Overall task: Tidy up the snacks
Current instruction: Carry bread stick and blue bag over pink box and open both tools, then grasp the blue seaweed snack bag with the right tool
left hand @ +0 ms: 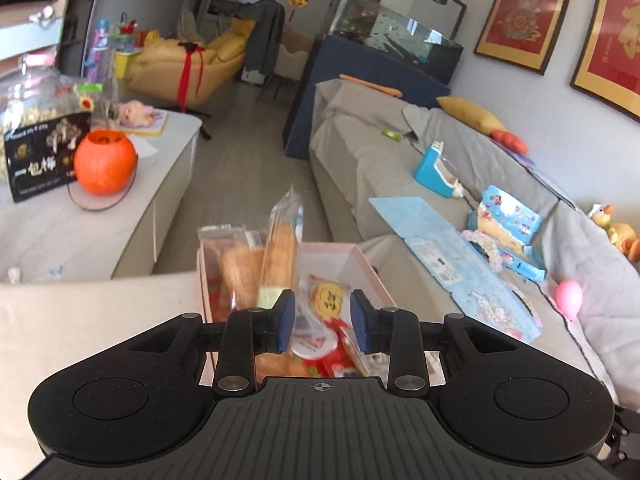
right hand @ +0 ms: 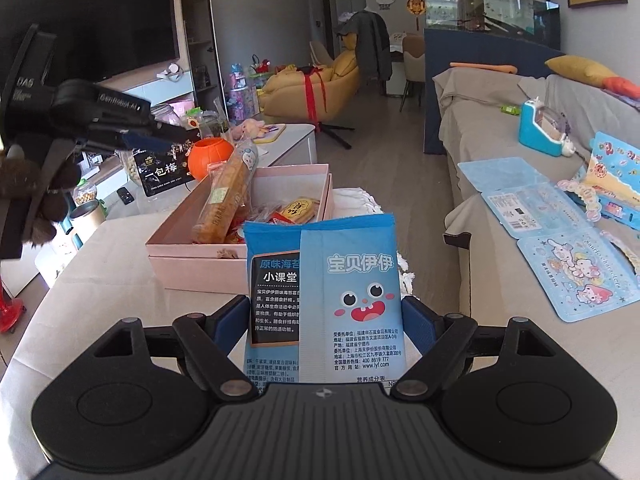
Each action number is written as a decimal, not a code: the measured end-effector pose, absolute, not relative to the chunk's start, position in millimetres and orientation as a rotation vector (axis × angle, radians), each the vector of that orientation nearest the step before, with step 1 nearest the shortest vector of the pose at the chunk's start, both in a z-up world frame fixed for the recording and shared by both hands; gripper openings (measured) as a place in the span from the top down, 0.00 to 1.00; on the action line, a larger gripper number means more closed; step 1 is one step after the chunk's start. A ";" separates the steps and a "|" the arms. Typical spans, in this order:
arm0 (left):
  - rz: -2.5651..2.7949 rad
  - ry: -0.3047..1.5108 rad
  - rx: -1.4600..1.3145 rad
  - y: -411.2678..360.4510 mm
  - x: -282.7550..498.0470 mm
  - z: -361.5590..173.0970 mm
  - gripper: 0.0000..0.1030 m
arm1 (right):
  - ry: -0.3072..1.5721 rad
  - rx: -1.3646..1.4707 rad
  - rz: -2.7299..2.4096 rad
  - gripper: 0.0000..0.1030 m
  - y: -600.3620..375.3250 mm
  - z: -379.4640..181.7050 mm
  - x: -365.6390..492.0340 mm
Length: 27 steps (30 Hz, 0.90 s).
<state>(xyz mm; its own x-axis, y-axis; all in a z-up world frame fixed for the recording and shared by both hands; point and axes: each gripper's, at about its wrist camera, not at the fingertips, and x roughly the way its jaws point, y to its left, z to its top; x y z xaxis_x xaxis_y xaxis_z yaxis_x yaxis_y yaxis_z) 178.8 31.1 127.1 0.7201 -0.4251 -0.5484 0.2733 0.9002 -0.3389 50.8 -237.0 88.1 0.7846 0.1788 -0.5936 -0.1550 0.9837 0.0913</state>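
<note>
A pink box [right hand: 200, 264] holds several wrapped snacks; it also shows in the left wrist view [left hand: 368, 268]. A long bread stick pack [right hand: 226, 196] leans upright against the box's left wall, seen in the left wrist view [left hand: 280, 256] too. My left gripper [left hand: 323, 320] is open and empty, above the snacks in the box. In the right wrist view the left gripper [right hand: 132, 132] hangs over the box's left side. My right gripper [right hand: 326, 320] is shut on a blue seaweed snack bag [right hand: 324, 292], held upright in front of the box.
An orange pumpkin bucket [left hand: 105, 162] and a black box [left hand: 40, 160] stand on the white table to the left. The grey sofa [left hand: 400, 160] to the right carries blue toy packaging [left hand: 472, 272] and a teal toy [left hand: 434, 170].
</note>
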 end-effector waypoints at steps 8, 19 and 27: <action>-0.359 0.695 -0.247 55.5 110.8 91.7 0.67 | 0.543 0.078 0.274 0.32 -234.7 148.1 91.9; -0.270 0.749 -0.281 72.3 75.9 73.2 0.67 | 0.622 0.022 0.392 0.47 -188.4 175.4 167.5; -0.225 0.862 -0.204 50.0 66.1 46.9 0.67 | 0.913 -0.042 0.491 0.27 -195.3 83.6 127.9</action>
